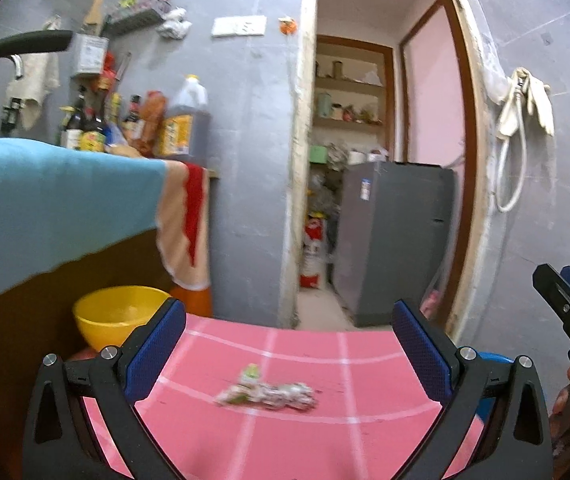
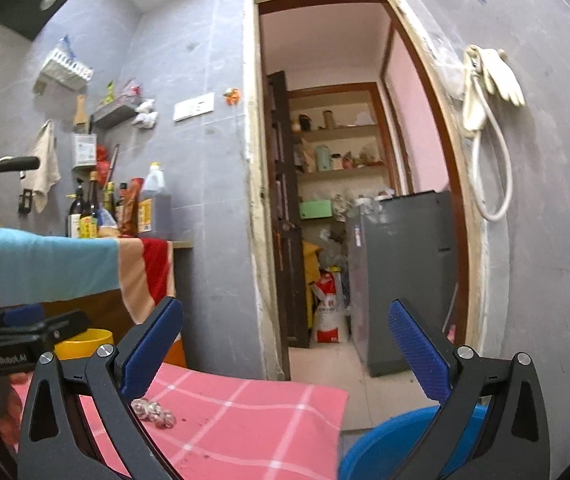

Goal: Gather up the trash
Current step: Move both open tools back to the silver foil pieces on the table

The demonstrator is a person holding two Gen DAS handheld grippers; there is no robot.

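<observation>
At the far left of the left wrist view, a towel in blue, peach and red hangs over the edge of a counter that carries bottles, and a yellow bowl sits below it. Next rightward is the left tool, fully released: its blue pads stand wide apart with nothing between them. The trash, a crumpled wrapper, lies on the pink worktop with white grid lines, directly ahead of this tool and centred in the gap between its pads, not yet touched. The wrapper's long axis runs left to right, across the tool's line of approach and roughly parallel to the line joining the two pads; the paler, greenish end points left. Closing as oriented would therefore bear on the wrapper's ends rather than its narrow waist, in my judgement. At the right edge, the right tool appears, off to the side of the worktop. In the right wrist view, the right tool is likewise released and empty; the wrapper lies low and left of it, partly hidden behind its left finger, and a blue bin sits at lower right. The left tool is the nearer and better aligned.
</observation>
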